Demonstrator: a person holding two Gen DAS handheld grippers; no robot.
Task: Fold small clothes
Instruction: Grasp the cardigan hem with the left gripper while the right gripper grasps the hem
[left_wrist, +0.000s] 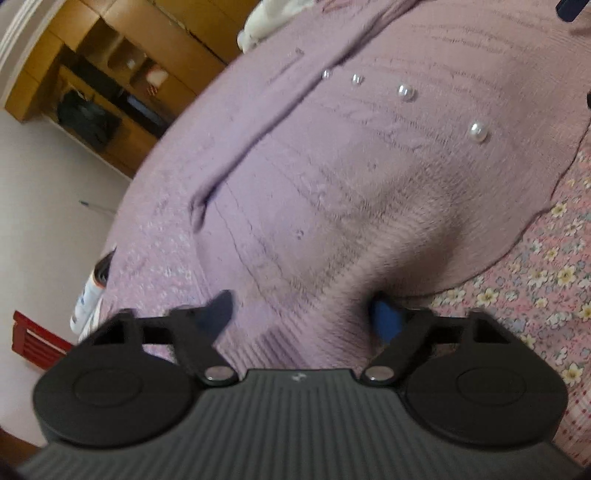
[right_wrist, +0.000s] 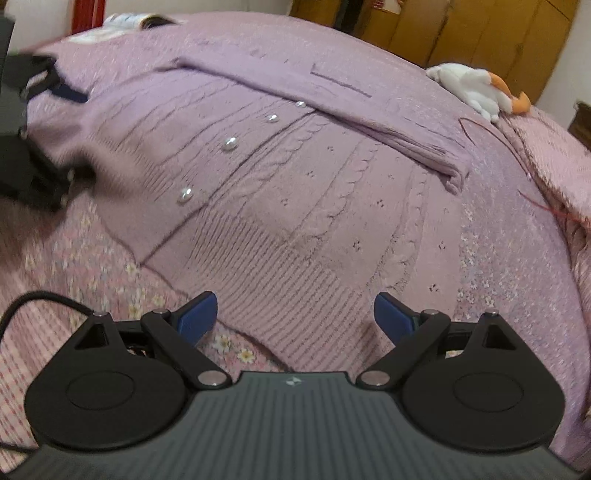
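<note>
A lilac knitted cardigan (right_wrist: 295, 177) with pearl buttons (right_wrist: 229, 144) lies spread on the bed, one sleeve (right_wrist: 332, 110) folded across its upper part. In the left wrist view the cardigan (left_wrist: 351, 166) fills the frame. My left gripper (left_wrist: 301, 314) stands wide, its fingers (left_wrist: 221, 310) straddling the ribbed hem, which bunches up and covers the right finger. It also shows in the right wrist view (right_wrist: 40, 158) at the garment's left edge. My right gripper (right_wrist: 295, 314) is open and empty just above the hem.
The bed has a pink floral cover (right_wrist: 92, 266). A white and orange plush toy (right_wrist: 476, 88) lies at the far right. Wooden cabinets (left_wrist: 110, 74) stand beyond the bed. A black cable (right_wrist: 33, 299) runs by my right gripper.
</note>
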